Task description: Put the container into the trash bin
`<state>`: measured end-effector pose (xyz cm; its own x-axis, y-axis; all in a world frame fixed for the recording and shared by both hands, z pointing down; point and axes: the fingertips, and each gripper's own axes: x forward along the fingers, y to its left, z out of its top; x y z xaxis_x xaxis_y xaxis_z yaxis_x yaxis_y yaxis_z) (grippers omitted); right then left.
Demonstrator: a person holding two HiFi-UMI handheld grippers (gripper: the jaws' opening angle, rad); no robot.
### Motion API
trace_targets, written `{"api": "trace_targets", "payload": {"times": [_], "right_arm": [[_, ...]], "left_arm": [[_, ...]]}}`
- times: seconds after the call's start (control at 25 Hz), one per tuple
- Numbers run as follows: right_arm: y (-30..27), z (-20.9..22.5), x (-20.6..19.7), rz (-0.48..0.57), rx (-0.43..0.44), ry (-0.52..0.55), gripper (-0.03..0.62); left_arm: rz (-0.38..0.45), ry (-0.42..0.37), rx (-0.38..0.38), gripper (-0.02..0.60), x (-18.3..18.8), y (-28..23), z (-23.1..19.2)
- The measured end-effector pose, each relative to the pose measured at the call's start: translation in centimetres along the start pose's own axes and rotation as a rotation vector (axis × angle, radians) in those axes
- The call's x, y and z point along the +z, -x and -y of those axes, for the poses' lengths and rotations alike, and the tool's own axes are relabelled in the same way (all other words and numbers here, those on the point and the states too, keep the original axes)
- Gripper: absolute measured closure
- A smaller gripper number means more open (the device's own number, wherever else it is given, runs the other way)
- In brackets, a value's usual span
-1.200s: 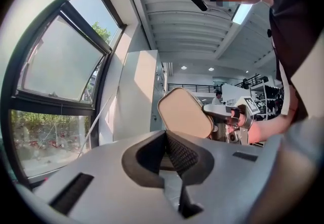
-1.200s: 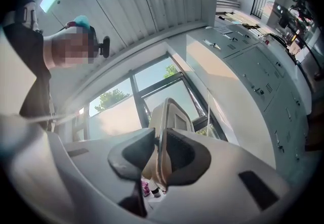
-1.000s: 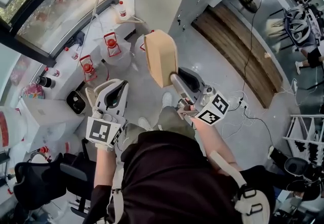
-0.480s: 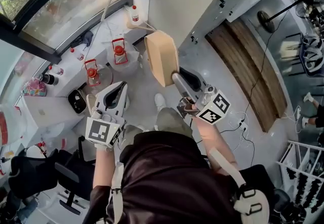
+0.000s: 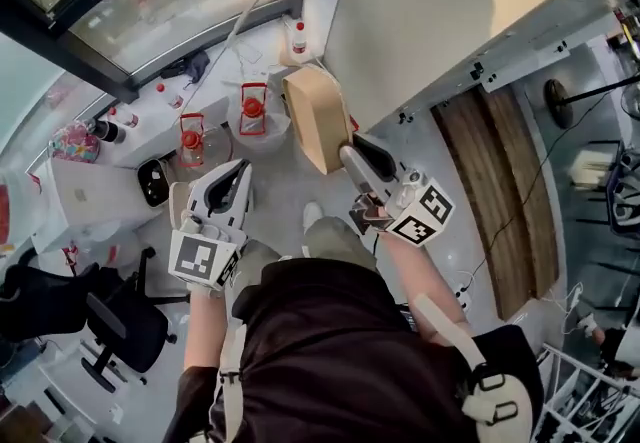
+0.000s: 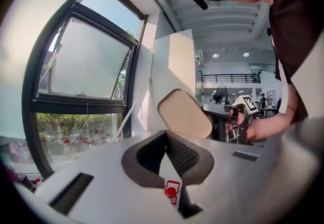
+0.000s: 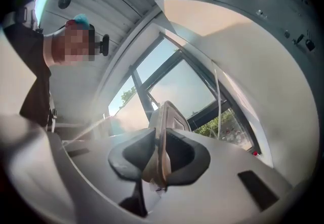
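The container (image 5: 318,116) is a flat tan takeaway box, held out in front of me over the pale floor. My right gripper (image 5: 347,153) is shut on its near edge. In the right gripper view the container (image 7: 167,117) stands edge-on, pinched between the dark pads of the right gripper (image 7: 158,152). To the left, at waist height, my left gripper (image 5: 232,179) is shut and holds nothing. The left gripper view shows its jaws (image 6: 164,137) meeting at the tips, with the container (image 6: 185,113) beyond them. A round pale tub (image 5: 270,134) sits on the floor just left of the container; I cannot tell if it is the bin.
Two red lantern-like objects (image 5: 191,143) (image 5: 253,107) stand near a white ledge (image 5: 150,121) below the big window (image 5: 170,1). A red-capped bottle (image 5: 298,35) is in the corner. A black office chair (image 5: 120,326) is at the lower left. A white wall (image 5: 430,1) rises on the right, with cables (image 5: 465,296) on the floor.
The whole floor scene has swung and slid: the window corner, lanterns and tub have come closer under the container. Both grippers keep their places before my body, the right still holding the container.
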<state>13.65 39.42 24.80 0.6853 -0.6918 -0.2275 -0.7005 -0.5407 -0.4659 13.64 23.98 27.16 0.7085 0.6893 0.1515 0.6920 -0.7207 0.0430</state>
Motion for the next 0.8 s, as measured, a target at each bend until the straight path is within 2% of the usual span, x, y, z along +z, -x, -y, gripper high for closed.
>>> {"api": "trace_targets", "payload": {"times": [0.44,0.8], "right_arm": [[-6.1,2.2,-1.4,-0.128,0.215,-0.058,0.536],[-12.6,-2.5,-6.2,-0.232,0.379,-0.118,0.536]], "left_arm": [[0.002,0.042,0.268,0.575,-0.7,1.8,-3.1],[0.018,0.087,0.449,0.575,-2.6,8.9,-6.2]]}}
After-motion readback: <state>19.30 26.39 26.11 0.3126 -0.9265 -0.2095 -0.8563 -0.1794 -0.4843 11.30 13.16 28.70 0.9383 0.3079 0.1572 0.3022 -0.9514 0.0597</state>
